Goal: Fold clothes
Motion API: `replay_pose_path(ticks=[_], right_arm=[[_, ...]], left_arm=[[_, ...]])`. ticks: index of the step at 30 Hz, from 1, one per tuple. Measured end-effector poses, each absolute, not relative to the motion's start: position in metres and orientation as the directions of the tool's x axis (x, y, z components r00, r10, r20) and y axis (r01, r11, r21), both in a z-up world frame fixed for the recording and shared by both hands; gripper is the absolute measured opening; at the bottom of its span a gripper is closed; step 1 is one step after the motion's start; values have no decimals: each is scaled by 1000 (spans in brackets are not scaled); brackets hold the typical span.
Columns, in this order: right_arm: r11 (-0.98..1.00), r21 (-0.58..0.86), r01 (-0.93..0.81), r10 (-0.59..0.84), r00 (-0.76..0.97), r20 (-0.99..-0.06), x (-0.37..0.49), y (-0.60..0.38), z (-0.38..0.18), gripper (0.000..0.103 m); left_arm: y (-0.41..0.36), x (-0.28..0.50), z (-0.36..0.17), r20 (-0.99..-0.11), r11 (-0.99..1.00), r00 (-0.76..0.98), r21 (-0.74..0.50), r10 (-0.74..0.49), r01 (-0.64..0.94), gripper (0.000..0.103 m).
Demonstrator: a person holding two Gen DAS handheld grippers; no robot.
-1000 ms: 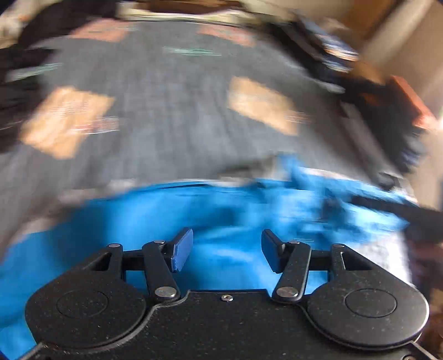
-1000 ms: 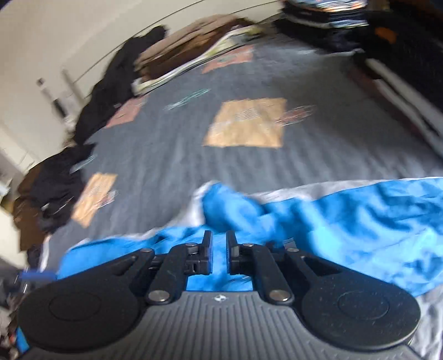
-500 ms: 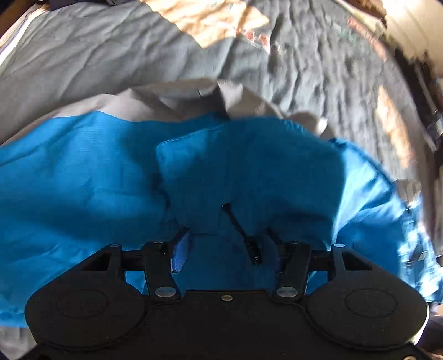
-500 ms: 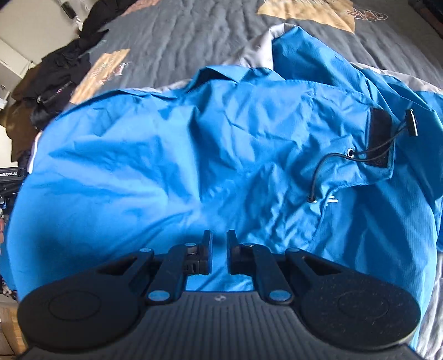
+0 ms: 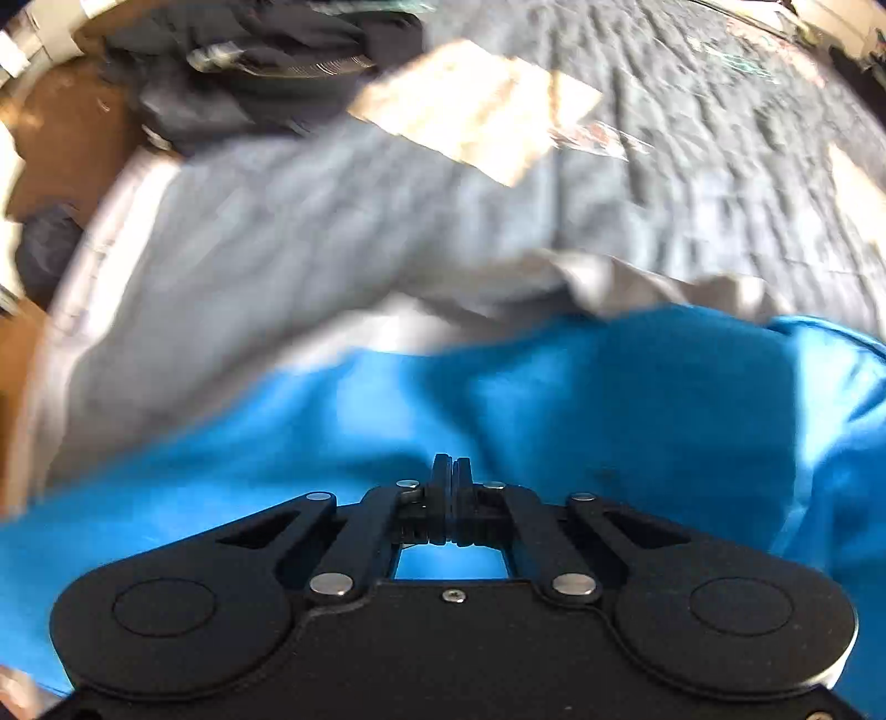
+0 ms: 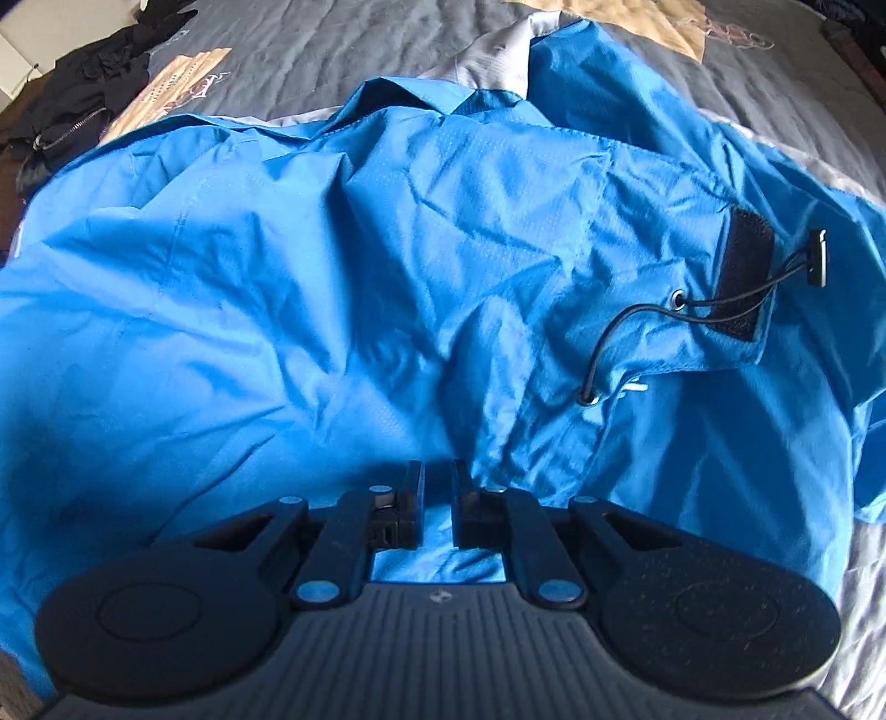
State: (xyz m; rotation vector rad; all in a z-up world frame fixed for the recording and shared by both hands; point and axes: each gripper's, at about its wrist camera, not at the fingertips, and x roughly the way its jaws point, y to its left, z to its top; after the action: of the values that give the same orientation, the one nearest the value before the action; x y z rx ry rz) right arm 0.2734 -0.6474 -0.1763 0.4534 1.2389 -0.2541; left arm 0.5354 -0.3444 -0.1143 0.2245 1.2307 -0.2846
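A rumpled blue jacket [image 6: 387,266] lies on the grey bed [image 6: 332,50]; left tongs [image 5: 451,471] pressed together, right tongs [image 6: 437,482] narrowly apart, apparently mid-fold, next needing a firm edge grip.

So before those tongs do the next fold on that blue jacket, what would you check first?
1. Left tongs closed: ok, though whether they pinch the blue jacket cannot tell.
2. Right tongs empty: ok, narrow gap, no fabric between.
3. Jacket spread on the grey quilt: not ok, rumpled.
4. Drawcord tucked away: not ok, loose on top.
5. Dark clothes pile apart from jacket: ok.
6. Left view sharp: not ok, blurred.
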Motion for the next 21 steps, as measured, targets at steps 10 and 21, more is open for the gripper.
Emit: replay_pose_path(ticks=[10, 21], right_arm=[[850, 307, 427, 145, 370, -917, 251, -659, -147, 10], [815, 387, 432, 251, 339, -907, 252, -619, -165, 30]], left_arm=[[-357, 457, -112, -878, 807, 11, -435, -479, 399, 78], [-383, 440, -163, -866, 822, -66, -492, -496, 287, 40]])
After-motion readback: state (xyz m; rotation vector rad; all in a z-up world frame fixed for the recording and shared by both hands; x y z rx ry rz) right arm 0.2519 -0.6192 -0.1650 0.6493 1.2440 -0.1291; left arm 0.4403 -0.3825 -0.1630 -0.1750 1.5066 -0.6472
